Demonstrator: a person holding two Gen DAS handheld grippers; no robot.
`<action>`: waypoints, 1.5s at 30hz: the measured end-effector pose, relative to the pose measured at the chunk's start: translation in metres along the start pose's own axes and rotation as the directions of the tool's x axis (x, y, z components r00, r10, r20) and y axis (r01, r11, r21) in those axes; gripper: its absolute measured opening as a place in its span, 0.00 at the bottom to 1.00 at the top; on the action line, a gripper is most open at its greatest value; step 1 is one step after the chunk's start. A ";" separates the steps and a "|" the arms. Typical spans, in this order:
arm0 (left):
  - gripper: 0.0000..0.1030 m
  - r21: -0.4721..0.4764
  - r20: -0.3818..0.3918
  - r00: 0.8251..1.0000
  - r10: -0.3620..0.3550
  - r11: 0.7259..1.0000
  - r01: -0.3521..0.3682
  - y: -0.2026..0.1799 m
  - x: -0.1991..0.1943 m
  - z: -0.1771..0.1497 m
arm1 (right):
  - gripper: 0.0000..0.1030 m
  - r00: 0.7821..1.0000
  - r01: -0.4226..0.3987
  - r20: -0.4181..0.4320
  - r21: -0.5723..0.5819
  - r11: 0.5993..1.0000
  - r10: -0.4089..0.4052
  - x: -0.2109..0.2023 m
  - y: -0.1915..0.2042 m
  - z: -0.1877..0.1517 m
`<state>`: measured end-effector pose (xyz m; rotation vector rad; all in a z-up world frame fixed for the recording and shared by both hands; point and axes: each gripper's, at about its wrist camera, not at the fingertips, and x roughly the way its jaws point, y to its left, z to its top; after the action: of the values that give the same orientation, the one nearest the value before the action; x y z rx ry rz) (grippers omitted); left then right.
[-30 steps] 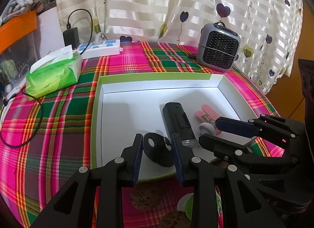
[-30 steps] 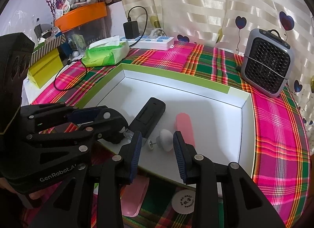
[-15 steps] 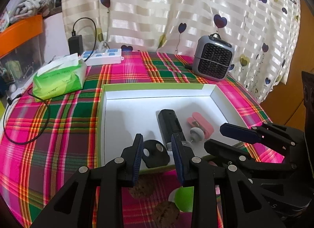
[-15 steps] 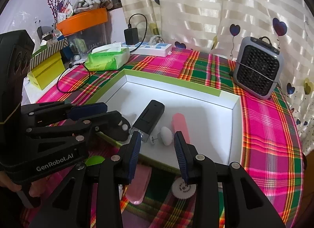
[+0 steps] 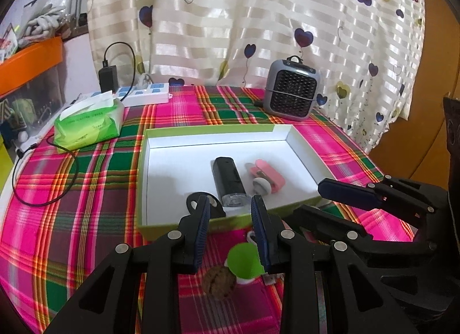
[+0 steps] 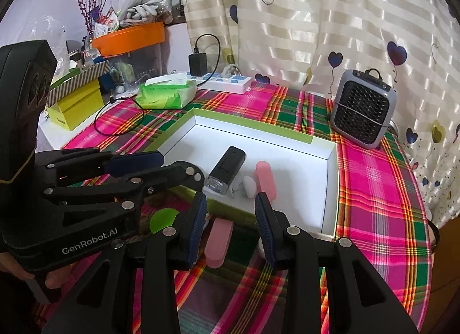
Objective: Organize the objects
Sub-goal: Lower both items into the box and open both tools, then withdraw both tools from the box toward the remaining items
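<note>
A white box with a green rim (image 5: 207, 130) (image 6: 250, 122) lies on the plaid cloth. Inside it are a black device (image 5: 228, 180) (image 6: 227, 168), a pink case (image 5: 268, 174) (image 6: 266, 180), a small white piece (image 5: 260, 187) (image 6: 249, 185) and a black round object (image 5: 199, 203) at the near wall. My left gripper (image 5: 230, 224) (image 6: 178, 164) hovers open in front of the box with nothing between its fingers. My right gripper (image 6: 230, 214) (image 5: 310, 198) is beside it, open too. On the cloth before the box lie a pink lid (image 6: 219, 242), a green disc (image 5: 244, 260) (image 6: 164, 219) and a brown ball (image 5: 218, 280).
A grey mini fan (image 5: 291, 93) (image 6: 363, 112) stands at the back right. A green tissue pack (image 5: 89, 125) (image 6: 166, 93), a white power strip (image 5: 145, 95) with a black charger and a loose black cable (image 5: 43, 190) occupy the back left. Curtains hang behind the table.
Both grippers have drawn back and up from the box. The black round object that sat between my left fingers now lies apart from them inside the box.
</note>
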<state>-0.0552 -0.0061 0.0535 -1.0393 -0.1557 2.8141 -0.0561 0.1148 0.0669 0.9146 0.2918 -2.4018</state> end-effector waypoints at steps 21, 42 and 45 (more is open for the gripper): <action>0.27 0.005 0.011 1.000 -0.006 1.000 0.006 -0.008 -0.026 -0.020 | 0.35 1.000 -0.010 0.021 0.008 1.000 0.010 -0.025 0.012 -0.016; 0.27 0.019 -0.007 0.999 -0.032 0.999 0.032 -0.013 -0.038 -0.038 | 0.35 0.999 -0.034 0.007 0.034 0.999 0.033 -0.033 0.014 -0.038; 0.27 0.013 -0.012 0.999 -0.032 0.999 0.032 -0.012 -0.036 -0.039 | 0.36 1.000 -0.028 0.003 0.044 0.999 0.028 -0.032 0.009 -0.040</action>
<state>-0.0014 0.0019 0.0489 -1.0406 -0.1510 2.7764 -0.0090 0.1355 0.0584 0.9298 0.2245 -2.3916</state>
